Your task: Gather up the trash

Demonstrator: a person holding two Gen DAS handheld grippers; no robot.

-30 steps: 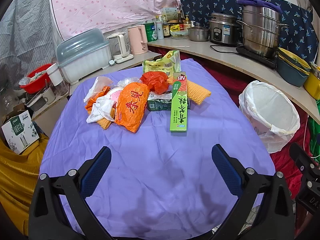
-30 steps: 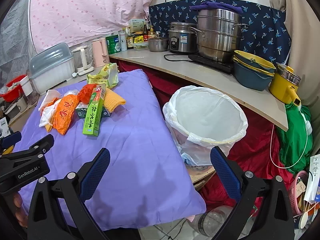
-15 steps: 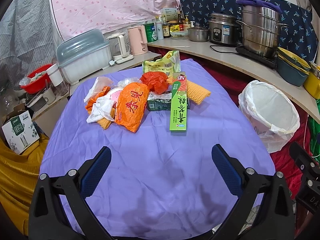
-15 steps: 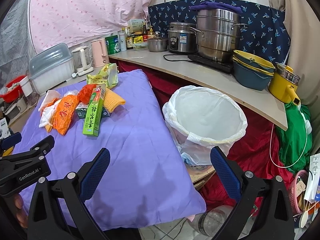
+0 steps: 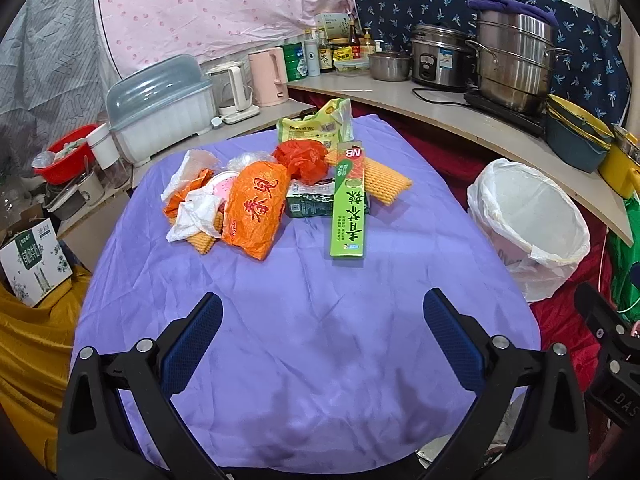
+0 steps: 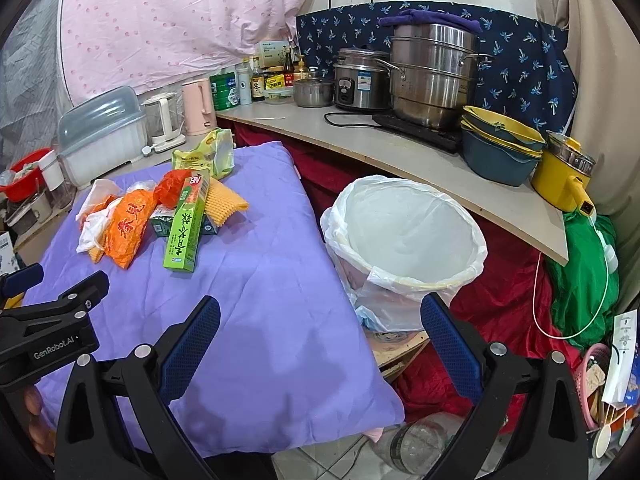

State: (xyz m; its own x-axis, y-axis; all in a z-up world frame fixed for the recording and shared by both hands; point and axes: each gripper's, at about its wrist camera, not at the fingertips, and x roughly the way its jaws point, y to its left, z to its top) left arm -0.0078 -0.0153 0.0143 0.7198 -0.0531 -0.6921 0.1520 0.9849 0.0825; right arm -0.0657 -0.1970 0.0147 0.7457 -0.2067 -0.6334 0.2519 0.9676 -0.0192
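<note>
Trash pile on the purple-clothed bench: light, crinkly wrappers, untouched.
Green toothpaste box looks stiffest; pinch across its narrow sides; left gripper and right gripper gape wide, empty.

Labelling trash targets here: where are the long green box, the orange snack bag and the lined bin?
long green box (image 5: 349,204), left wrist view, middle of its printed top face.
orange snack bag (image 5: 256,208), left wrist view, its printed front.
lined bin (image 6: 404,232), right wrist view, inner liner wall.

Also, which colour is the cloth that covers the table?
The wrinkled table cloth is plain purple; the left wrist view shows it best.
</note>
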